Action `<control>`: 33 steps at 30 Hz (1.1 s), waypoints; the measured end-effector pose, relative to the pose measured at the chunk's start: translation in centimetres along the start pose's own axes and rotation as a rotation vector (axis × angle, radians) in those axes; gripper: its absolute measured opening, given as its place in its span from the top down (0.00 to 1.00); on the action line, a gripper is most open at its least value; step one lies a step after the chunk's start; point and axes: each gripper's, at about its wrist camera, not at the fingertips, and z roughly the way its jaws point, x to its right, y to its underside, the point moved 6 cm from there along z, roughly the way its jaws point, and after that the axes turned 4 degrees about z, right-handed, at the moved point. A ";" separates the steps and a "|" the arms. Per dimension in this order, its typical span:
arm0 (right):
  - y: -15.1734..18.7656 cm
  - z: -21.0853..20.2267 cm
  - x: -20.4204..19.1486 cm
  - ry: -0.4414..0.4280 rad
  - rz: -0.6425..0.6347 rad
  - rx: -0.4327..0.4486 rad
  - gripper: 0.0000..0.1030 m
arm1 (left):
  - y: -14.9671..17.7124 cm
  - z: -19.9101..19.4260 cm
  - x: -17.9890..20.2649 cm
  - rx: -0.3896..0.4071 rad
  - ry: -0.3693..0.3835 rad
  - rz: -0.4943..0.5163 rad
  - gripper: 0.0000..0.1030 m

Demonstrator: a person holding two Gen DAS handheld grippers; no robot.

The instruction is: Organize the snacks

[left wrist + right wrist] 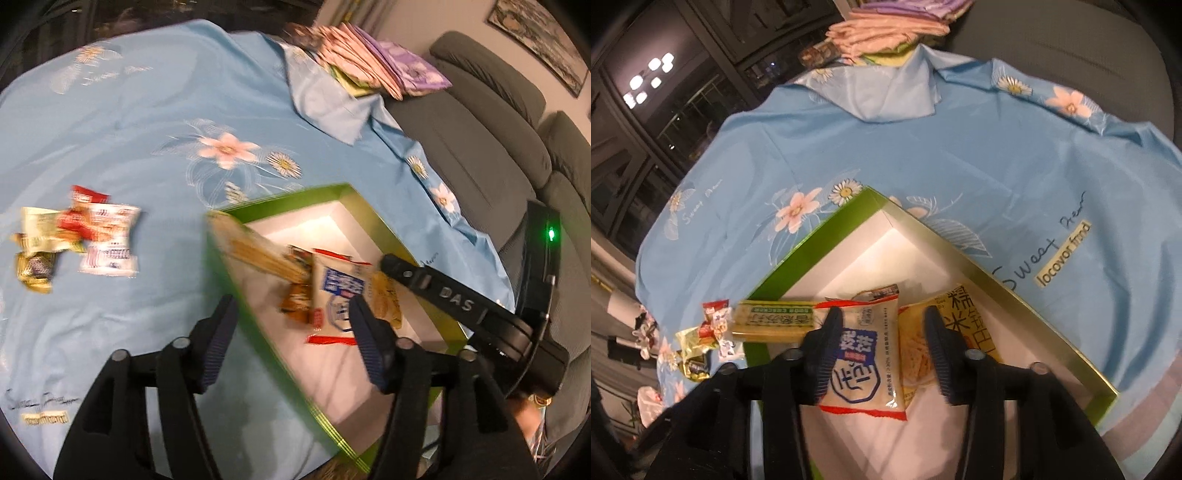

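Now | both claws apart, empty | box (934,236) below | loose snacks (77,240) beside

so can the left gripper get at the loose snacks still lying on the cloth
Probably yes. The loose snacks lie in the open on the blue cloth, outside the green box, with nothing over them. The left gripper is open and empty, so it need only swing over.
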 end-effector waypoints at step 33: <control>11.6 8.0 -30.6 -0.348 -0.466 -0.326 0.20 | 5.7 -12.0 -31.7 0.116 -0.460 -0.545 0.11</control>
